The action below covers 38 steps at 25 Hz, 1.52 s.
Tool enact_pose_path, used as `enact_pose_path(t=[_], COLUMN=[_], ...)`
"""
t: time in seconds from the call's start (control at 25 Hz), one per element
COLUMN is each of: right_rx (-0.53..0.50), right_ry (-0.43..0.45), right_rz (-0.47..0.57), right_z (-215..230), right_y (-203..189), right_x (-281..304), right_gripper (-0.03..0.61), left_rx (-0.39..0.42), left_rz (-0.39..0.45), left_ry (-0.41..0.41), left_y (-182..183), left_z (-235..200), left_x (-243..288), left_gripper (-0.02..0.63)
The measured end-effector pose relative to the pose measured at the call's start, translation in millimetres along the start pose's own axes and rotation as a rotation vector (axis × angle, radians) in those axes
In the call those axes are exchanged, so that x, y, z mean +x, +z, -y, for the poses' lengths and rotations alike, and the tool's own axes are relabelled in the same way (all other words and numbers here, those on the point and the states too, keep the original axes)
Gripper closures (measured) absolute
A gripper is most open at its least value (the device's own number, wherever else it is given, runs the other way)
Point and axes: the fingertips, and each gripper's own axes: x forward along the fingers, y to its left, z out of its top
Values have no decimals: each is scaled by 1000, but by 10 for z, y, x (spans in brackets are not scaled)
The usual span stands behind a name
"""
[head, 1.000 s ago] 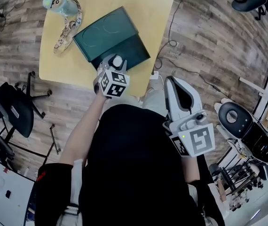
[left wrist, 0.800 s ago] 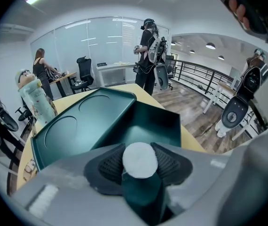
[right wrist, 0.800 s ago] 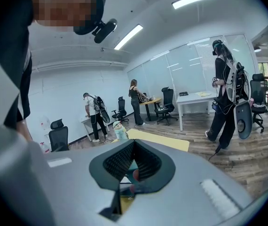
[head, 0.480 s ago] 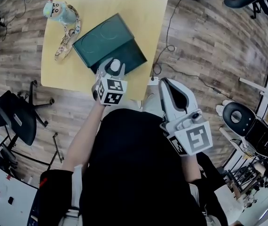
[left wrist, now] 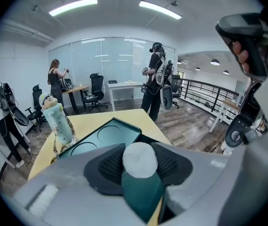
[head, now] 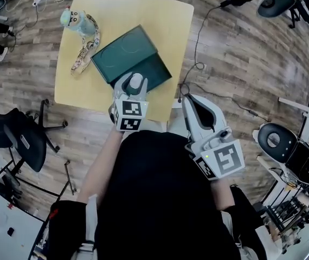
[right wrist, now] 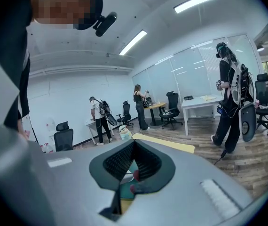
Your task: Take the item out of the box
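- Over the near half of the dark green rectangular box, the left gripper is hanging with its fingers clamping the small white round fuzzy-looking item. So the item is sitting up in the grip, not lying down in the box.
- That box is lying open on the pale yellow wooden desk, with its dark green lid with two round recesses folding away toward the far side. A light blue plush doll is standing well apart, near the far left corner.
- Meanwhile the right gripper is hanging off past the desk's near edge with its fingers pressing together on nothing, so it isn't bracing anything.
- What's bugging me: the item is looking round and soft, and the pads are only pinching its sides. If the wrist is tipping or the squeeze is easing, I'm guessing it pops out, then it's dropping back into the box or bouncing off the near edge onto the floor.
- I'm also not seeing how far it's clearing the rim. With nothing pinning the box, a snag on the wall is probably dragging the whole thing toward the edge.
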Motion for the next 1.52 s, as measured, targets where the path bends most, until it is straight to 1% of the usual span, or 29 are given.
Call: enact_pose_path(t=[0.08,0.24,0.48,0.68,1.04,1.2,1.28,1.36,1.52], right_rx=[-9,-22,-42,-49,-70,-78,-81,-85,-93], right_ry=[5,22,35,40,51,58,65,72,89], right_rz=[4,12,30,56,94,115,128,140,163], right_z=[-21,-57,-70,-61,-123,-160,-191,-207,-222], right_y=[33,71,151,230,363,434,464,491,591], right_x=[-12,-37,-76,-100,-134,-162,-151,-133,-131], right_gripper=[575,575,575,575,575,575,575,575,575], left_rx=[-6,10,3,21,31,17,2,-30,-24], left_rz=[24,90,183,269,388,464,504,539,586], left_ry=[9,25,44,49,73,47,52,62,71], left_y=[89,360,723,1019,1386,1541,1626,1713,1871], left_z=[-25,-65,-57,-42,-102,-61,-62,-60,-46], left_x=[-86,-267,-533,-763,-1280,-1556,-1707,-1830,-2014], left_gripper=[437,437,437,437,437,437,437,437,437])
